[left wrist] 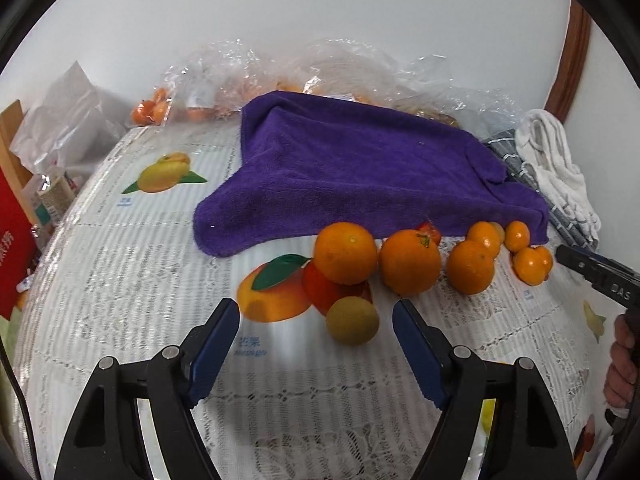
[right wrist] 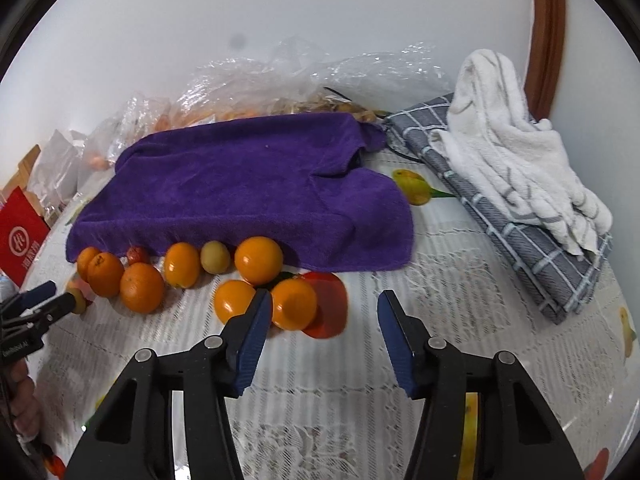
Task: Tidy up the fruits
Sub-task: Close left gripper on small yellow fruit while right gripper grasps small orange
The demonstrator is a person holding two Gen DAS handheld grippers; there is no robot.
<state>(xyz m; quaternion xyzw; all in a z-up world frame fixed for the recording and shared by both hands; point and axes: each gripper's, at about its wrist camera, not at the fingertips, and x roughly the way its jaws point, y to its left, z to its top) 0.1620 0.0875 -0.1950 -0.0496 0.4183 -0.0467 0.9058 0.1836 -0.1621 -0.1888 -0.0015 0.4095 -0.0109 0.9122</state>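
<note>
Plush purple towel (left wrist: 360,168), glossy oranges (left wrist: 410,262), crinkled clear plastic bags (left wrist: 340,68), lace tablecloth (left wrist: 120,280).

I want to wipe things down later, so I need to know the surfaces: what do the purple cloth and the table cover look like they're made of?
The purple cloth looks like soft microfibre or terry: matte, with a fuzzy nap and a limp drape. The table cover looks like white lace with an openwork pattern over a fruit-printed sheet, possibly plastic; whether it's wipeable I can't tell.

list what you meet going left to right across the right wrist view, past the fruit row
left gripper → red box → purple towel → grey checked cloth → white towel
</note>
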